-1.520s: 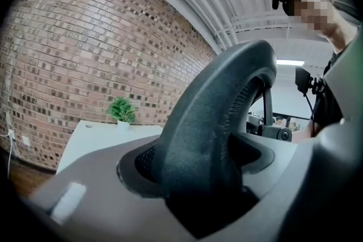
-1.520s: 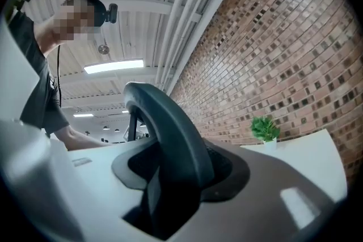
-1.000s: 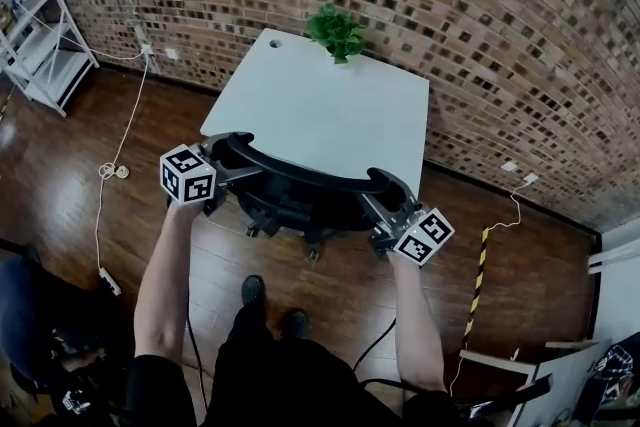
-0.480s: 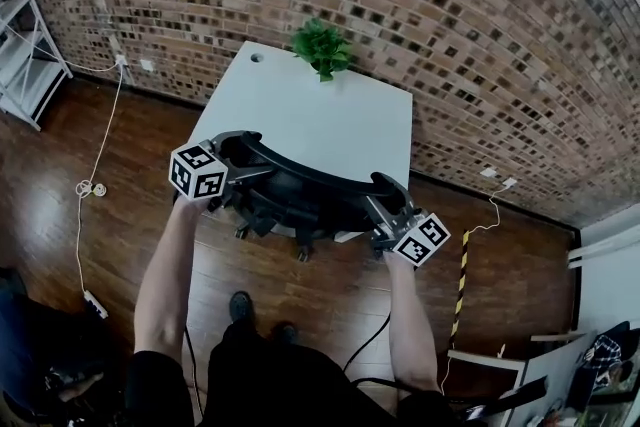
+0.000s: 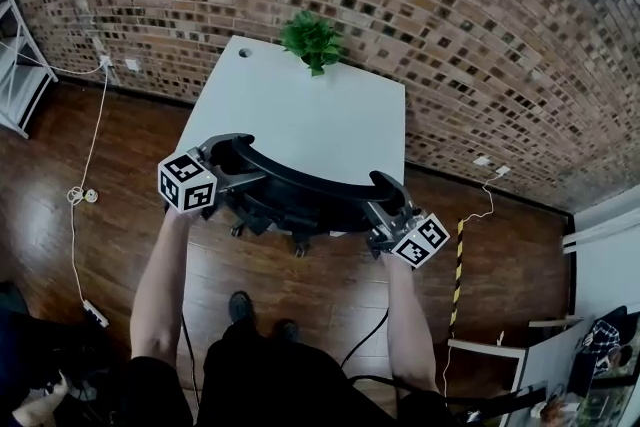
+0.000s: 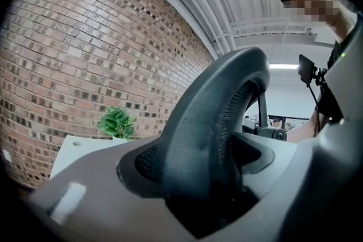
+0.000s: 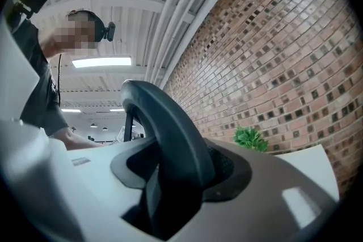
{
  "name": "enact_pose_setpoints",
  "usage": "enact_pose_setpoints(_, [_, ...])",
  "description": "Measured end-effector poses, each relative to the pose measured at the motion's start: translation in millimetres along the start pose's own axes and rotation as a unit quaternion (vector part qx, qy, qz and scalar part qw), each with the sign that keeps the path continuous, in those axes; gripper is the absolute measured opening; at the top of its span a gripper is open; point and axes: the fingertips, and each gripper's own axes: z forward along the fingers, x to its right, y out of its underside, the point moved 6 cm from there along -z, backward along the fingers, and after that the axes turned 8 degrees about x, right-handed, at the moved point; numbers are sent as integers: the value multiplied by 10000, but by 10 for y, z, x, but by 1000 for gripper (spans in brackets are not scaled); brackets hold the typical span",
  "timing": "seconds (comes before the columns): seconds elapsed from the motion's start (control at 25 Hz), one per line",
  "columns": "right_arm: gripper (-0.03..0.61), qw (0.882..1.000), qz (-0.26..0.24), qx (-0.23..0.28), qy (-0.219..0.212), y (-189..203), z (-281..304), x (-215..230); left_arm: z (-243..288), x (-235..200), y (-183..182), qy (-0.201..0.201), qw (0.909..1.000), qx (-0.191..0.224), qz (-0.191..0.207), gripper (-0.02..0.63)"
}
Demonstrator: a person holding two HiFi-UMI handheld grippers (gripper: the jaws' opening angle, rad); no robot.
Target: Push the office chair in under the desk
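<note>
The worktop (image 5: 300, 105) hides the chair (image 5: 300, 183) seat; only the curved back and some castors (image 5: 297, 250) poke out below it. The back's rim buries the jaw tips of the left claw (image 5: 232, 173) and right claw (image 5: 383, 203). Left of the worktop, a shelf (image 5: 22, 100) is cut off; clutter (image 5: 600, 355) far right is unreadable.
</note>
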Motion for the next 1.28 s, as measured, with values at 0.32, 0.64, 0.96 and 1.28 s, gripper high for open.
enact_pose_setpoints(0.32, [212,10000,-43,-47,3,-33,19,-53,-70,36,-103,-15,9999,83,63,548])
enact_pose_setpoints(0.64, [214,9999,-71,-124,74,-36,8,-29,-75,32,-110,-38,9999,104,-10,546])
enact_pose_setpoints(0.96, [252,9795,-540,-112,1936,-207,-684,-316,-150,16,-155,94,9995,286,41,548])
enact_pose_setpoints(1.28, [177,9636,244,-428,2628,524,-1273,-1294,-760,-40,-413,-400,9865,1581,-160,560])
